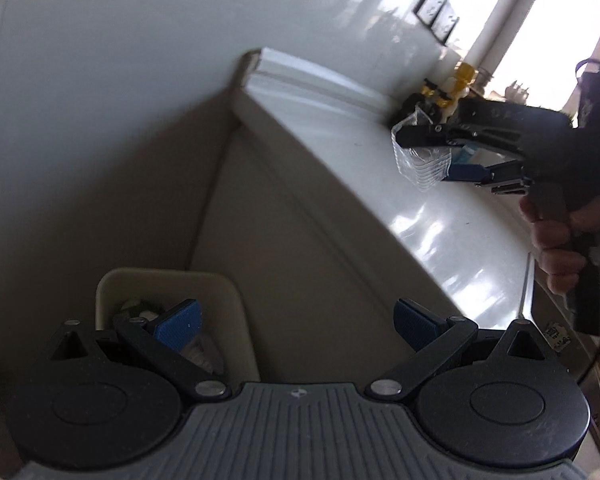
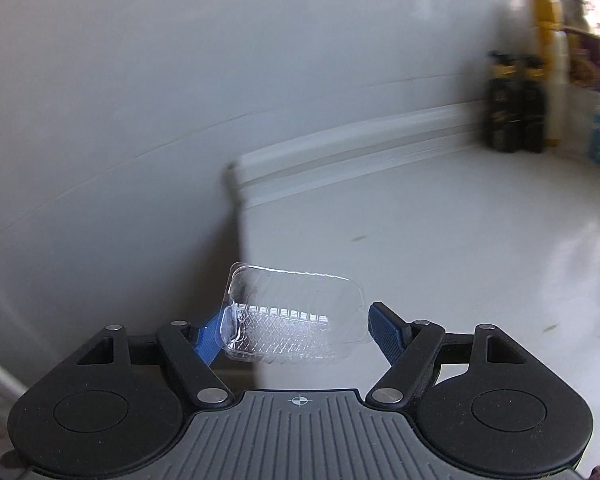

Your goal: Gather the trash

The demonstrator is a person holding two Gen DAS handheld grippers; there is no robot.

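A clear plastic tray [image 2: 292, 320], ribbed and see-through, sits clamped between the blue pads [image 2: 384, 330] of the right gripper [image 2: 296, 330], held in the air above the edge of the white countertop [image 2: 440, 240]. A hand [image 1: 556, 248] grips that tool's handle. The left gripper [image 1: 296, 320] hangs with its jaws wide apart and nothing between them, over a cream waste bin [image 1: 228, 300] on the floor beside the cabinet, with scraps already inside. Dark bottles [image 2: 516, 116] stand at the far end of the counter by the wall.
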